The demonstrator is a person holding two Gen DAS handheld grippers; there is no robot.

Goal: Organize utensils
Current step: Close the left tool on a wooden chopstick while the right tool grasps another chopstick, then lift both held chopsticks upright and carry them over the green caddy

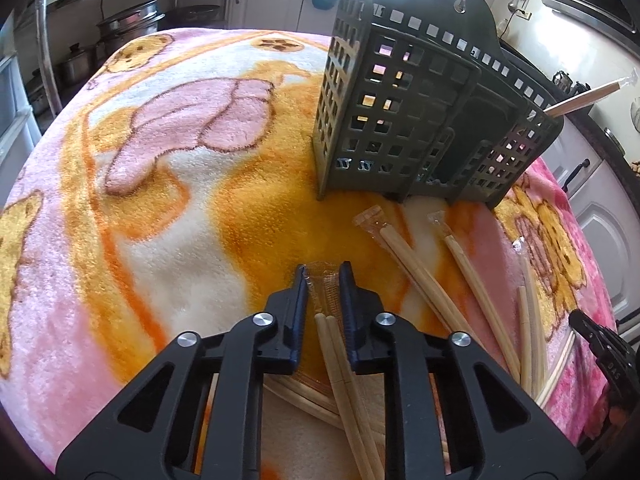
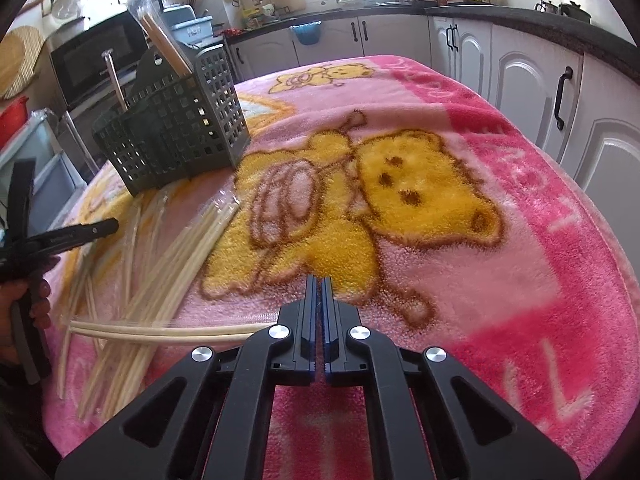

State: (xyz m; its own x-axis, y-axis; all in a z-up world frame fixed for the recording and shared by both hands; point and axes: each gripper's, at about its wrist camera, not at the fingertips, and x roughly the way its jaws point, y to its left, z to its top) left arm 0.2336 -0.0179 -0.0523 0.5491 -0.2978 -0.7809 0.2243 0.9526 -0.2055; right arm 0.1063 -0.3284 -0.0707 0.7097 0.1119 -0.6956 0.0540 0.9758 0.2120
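My left gripper is shut on the clear wrapper end of a wrapped chopstick pair lying on the blanket. More wrapped pairs lie just right of it, in front of the dark green grid holder. The holder has a wrapped pair standing in its right compartment. In the right wrist view, my right gripper is shut, and nothing shows between its tips. One chopstick pair runs from the left and vanishes behind its left finger. The loose pile lies left of it, below the holder.
A fleecy pink and orange bear blanket covers the table and falls away at its rounded edges. White kitchen cabinets stand behind on the right, a black microwave behind the holder, and metal pots at the far left. A hand holds the left tool.
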